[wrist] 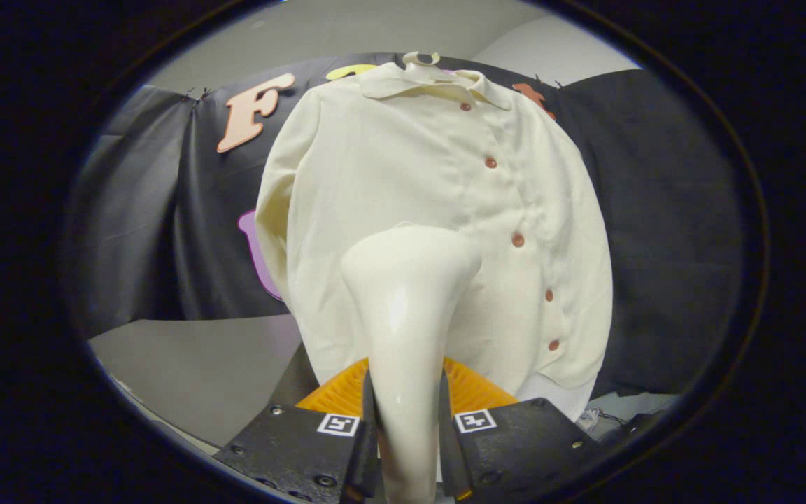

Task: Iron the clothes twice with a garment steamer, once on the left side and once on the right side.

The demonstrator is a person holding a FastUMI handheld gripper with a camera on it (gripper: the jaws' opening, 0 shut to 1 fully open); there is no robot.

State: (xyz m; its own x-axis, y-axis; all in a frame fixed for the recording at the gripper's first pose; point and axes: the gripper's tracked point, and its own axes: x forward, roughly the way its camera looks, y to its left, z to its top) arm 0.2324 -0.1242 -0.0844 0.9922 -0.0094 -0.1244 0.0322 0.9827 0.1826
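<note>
A cream long-sleeved shirt (438,203) with several reddish buttons hangs on a hanger against the black booth wall. My gripper (406,392) is shut on the glossy white garment steamer (406,294), both fingers pressing on its handle. The steamer's wide head rises straight ahead of the fingers and lies against the shirt's lower front, left of the button line. The head hides the cloth behind it, and I cannot tell if it touches the fabric.
A grey tabletop (200,364) lies below the shirt's left side. Black cloth (655,245) hangs behind and to both sides of the shirt. Some small clutter (599,418) sits low to the right of the fingers.
</note>
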